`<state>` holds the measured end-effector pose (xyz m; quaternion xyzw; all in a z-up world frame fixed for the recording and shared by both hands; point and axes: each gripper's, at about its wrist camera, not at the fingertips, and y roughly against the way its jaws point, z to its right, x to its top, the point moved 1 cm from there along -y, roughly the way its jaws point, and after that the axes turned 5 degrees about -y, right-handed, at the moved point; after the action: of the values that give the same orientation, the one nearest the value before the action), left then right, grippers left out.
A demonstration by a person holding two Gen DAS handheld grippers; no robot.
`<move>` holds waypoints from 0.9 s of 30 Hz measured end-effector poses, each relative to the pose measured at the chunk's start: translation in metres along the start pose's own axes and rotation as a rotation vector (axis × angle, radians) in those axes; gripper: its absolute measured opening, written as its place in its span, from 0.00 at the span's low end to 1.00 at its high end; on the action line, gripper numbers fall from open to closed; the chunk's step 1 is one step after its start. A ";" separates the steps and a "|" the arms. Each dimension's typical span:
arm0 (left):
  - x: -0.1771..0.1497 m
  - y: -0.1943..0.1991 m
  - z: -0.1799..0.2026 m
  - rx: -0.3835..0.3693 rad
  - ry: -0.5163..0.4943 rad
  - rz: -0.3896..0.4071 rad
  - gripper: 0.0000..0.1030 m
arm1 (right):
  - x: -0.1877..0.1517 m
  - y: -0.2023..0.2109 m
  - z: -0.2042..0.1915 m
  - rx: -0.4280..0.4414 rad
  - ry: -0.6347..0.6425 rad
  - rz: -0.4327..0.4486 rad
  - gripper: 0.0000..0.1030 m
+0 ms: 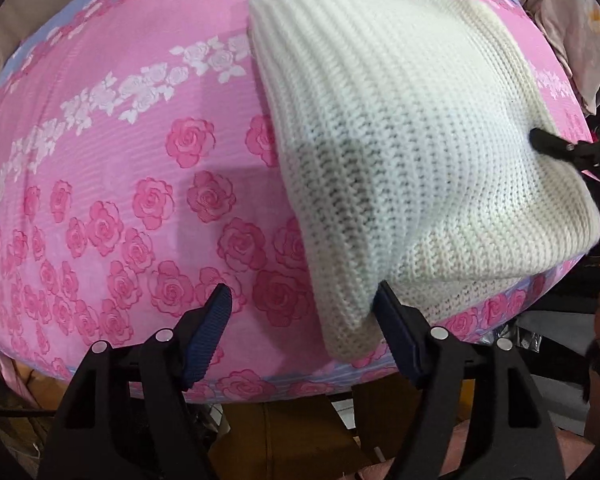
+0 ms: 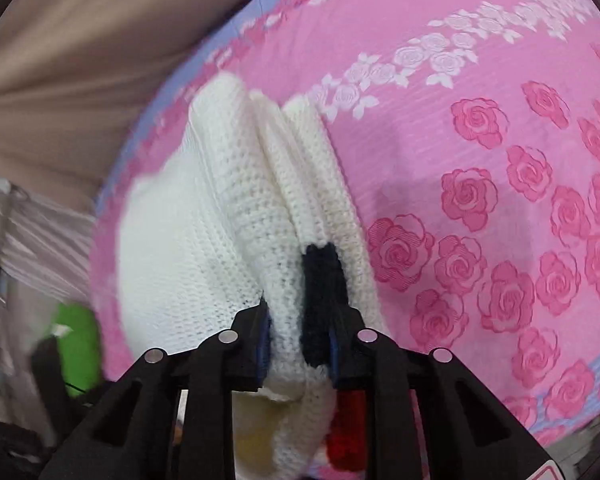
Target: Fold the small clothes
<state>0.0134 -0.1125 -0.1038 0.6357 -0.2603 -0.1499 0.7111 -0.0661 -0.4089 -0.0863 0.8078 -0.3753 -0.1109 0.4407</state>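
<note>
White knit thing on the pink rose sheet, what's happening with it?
A person with two handheld grippers is folding a white knit garment on a pink rose-print sheet. The right gripper is clamped on a bunched edge. The left gripper stands open at the near corner, gripping nothing.

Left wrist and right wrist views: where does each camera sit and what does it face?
Left wrist: on the left gripper, aimed steeply down at the pink rose sheet; jaws open beside the white knit garment; a bit of hand at right.
Right wrist: on the right gripper, tilted down, jaws shut on the knit's bunched edge.
Shared: garment, sheet; right gripper's tip shows in the left view.
</note>
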 end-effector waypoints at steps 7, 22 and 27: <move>0.011 0.051 -0.012 -0.031 0.056 0.163 0.80 | -0.031 0.063 -0.023 0.033 0.155 0.033 0.53; 0.012 -0.010 0.007 0.072 -0.094 -0.125 0.68 | -0.073 0.029 0.049 -0.059 0.074 -0.056 0.08; 0.017 0.025 0.004 0.042 -0.068 0.002 0.67 | -0.053 0.069 0.029 -0.029 0.045 0.044 0.26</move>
<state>0.0223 -0.1214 -0.0756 0.6447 -0.2879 -0.1654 0.6885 -0.1527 -0.4124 -0.0567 0.7953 -0.3814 -0.0886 0.4629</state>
